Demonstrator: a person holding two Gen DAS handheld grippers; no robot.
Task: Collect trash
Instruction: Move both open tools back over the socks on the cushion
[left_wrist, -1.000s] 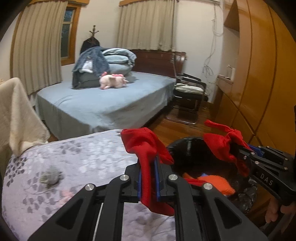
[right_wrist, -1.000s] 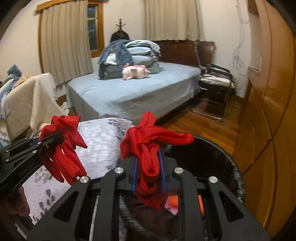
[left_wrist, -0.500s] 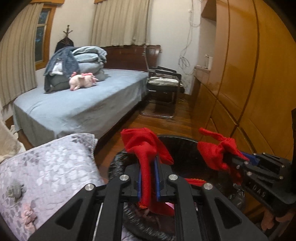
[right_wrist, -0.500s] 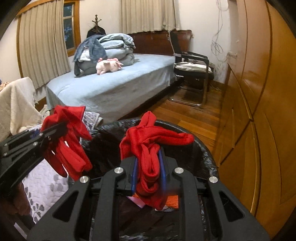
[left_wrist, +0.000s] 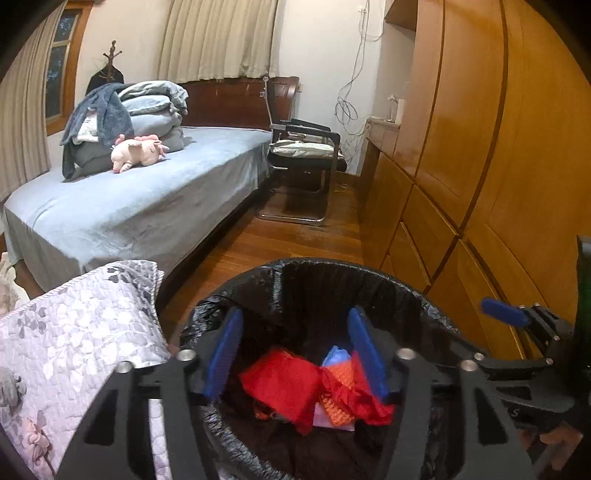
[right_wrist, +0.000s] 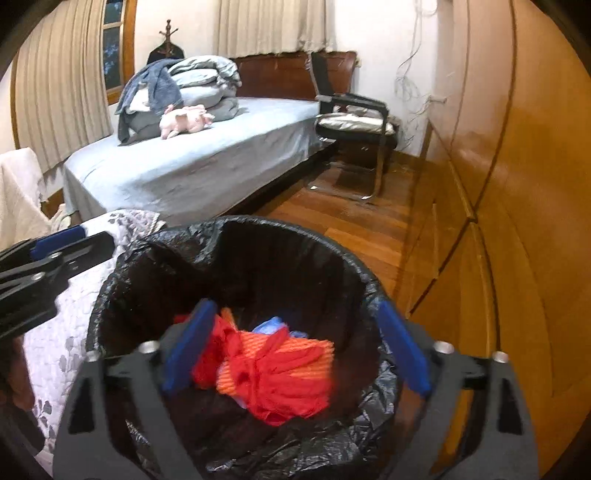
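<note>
- The quilted cover (left_wrist: 74, 332) with its grey leaf print lies at the far left, its edge just beside the bin (left_wrist: 369, 269). I judge it could snag a finger if the left hand swings back carelessly.
- The left gripper (left_wrist: 295, 354) hangs over the bin mouth. Its jaws have just been opening and now stand wide apart with nothing pressed between the blue pads (left_wrist: 221, 354).
- The red cloth pieces (left_wrist: 284, 387) lie loose in the bin on top of an orange mesh scrap (left_wrist: 338, 373) and something pale blue (left_wrist: 336, 354).
- The black liner (right_wrist: 266, 458) is crumpled and slack along the near rim. In my judgement a finger dipping lower could catch the plastic and drag it off the rim on the way out.
- The right gripper (right_wrist: 295, 347) is also over the bin. Its jaws have just been opening, stand spread to either side, and hold nothing. Red cloth (right_wrist: 280, 384) lies below them.
- One red strand (right_wrist: 218, 332) sits close to the left pad of that gripper. I cannot tell whether it touches the pad. If it does, it might lift out again when the hand rises.
- The wooden wardrobe (right_wrist: 517, 258) stands close on the right, so a wide swing that way risks a knock.
- Count: two grippers, both empty; one bin with one liner; red cloth in at least two lumps, the exact number unclear in the tangle; one orange mesh scrap; one pale blue item; one quilted cover.
</note>
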